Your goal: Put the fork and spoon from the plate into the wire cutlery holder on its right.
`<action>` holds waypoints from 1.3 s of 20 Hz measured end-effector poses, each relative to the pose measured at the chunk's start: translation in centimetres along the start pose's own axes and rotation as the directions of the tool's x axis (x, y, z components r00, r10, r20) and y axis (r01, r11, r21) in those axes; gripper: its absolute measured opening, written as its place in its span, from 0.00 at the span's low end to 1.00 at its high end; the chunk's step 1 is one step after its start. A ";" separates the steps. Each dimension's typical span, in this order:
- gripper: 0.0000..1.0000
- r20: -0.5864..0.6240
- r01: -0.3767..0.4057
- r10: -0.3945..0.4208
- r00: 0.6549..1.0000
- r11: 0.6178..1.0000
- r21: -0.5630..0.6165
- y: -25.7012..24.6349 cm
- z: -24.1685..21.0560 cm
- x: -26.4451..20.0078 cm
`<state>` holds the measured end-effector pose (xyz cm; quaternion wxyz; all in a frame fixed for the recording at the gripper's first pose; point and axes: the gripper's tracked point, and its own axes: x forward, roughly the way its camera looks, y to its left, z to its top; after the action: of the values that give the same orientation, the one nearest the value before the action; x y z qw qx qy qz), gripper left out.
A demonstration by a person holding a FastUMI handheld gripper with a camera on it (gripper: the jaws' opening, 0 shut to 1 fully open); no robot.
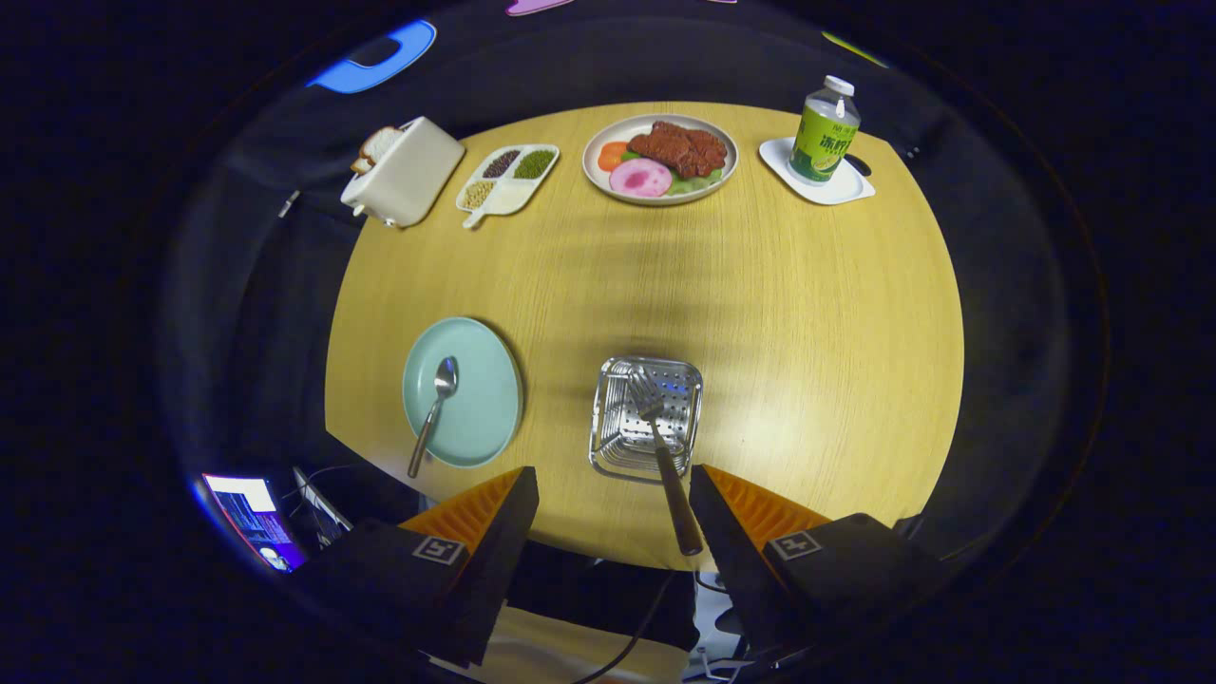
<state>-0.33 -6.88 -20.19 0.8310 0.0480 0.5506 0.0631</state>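
A pale green plate [484,418] lies on the round wooden table, ahead and to the left of my fingers. A metal spoon [434,408] rests on it, bowl away from me, its handle hanging over the near rim. To the plate's right stands the wire cutlery holder [617,446]. The fork [665,456] leans in it, tines down inside, its handle sticking out toward me between my fingers. My gripper [613,499] is open, high above the table's near edge, touching nothing.
At the far side of the table stand a toaster [404,171] with bread, a divided dish of beans [506,178], a plate of food [660,158] and a green bottle [825,131] on a white coaster. A lit screen [252,518] sits below the table's near left edge.
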 end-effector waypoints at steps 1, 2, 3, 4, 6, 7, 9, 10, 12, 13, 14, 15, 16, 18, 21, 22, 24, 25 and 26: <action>0.99 0.042 -0.013 0.012 0.999 1.000 0.004 1.0 0.5 -1.0; 0.99 0.078 -0.043 0.042 0.996 0.999 0.010 2.5 0.7 -2.0; 0.99 0.118 -0.077 0.075 0.990 0.997 0.013 4.3 1.1 -2.9; 0.99 0.156 -0.097 0.094 0.983 0.995 0.010 5.7 1.5 -3.7; 0.99 0.225 -0.117 0.117 0.967 0.993 -0.015 8.4 2.1 -4.7; 0.99 0.252 -0.123 0.125 0.960 0.992 -0.024 9.6 2.3 -4.9; 0.99 0.302 -0.121 0.126 0.945 0.992 -0.036 11.8 2.6 -4.5; 0.99 0.314 -0.111 0.118 0.942 0.993 -0.042 12.5 2.5 -3.7; 0.99 0.298 -0.123 0.129 0.946 0.992 -0.038 14.9 1.3 -1.9; 0.99 0.288 -0.133 0.137 0.948 0.991 -0.035 16.1 0.6 -1.0; 0.99 0.279 -0.134 0.139 0.950 0.990 -0.037 17.1 0.0 0.2; 0.99 0.263 -0.129 0.137 0.955 0.991 -0.047 18.0 -0.6 1.8; 0.99 0.246 -0.121 0.131 0.960 0.991 -0.055 18.7 -1.3 3.3; 0.99 0.204 -0.106 0.115 0.972 0.993 -0.056 20.5 -2.4 7.1; 1.00 0.095 -0.106 0.107 0.990 0.994 -0.021 22.2 -5.0 11.7; 1.00 0.054 -0.112 0.112 0.992 0.994 -0.009 22.7 -5.7 12.9; 0.99 0.016 -0.075 0.075 0.997 0.997 0.002 22.4 -6.1 15.2; 0.99 0.005 -0.056 0.056 0.998 0.998 0.006 22.2 -6.2 16.1; 0.99 -0.008 -0.033 0.034 0.999 0.999 0.010 21.9 -6.3 17.0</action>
<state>-0.66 17.45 -34.84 0.8274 0.0610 0.5533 0.0745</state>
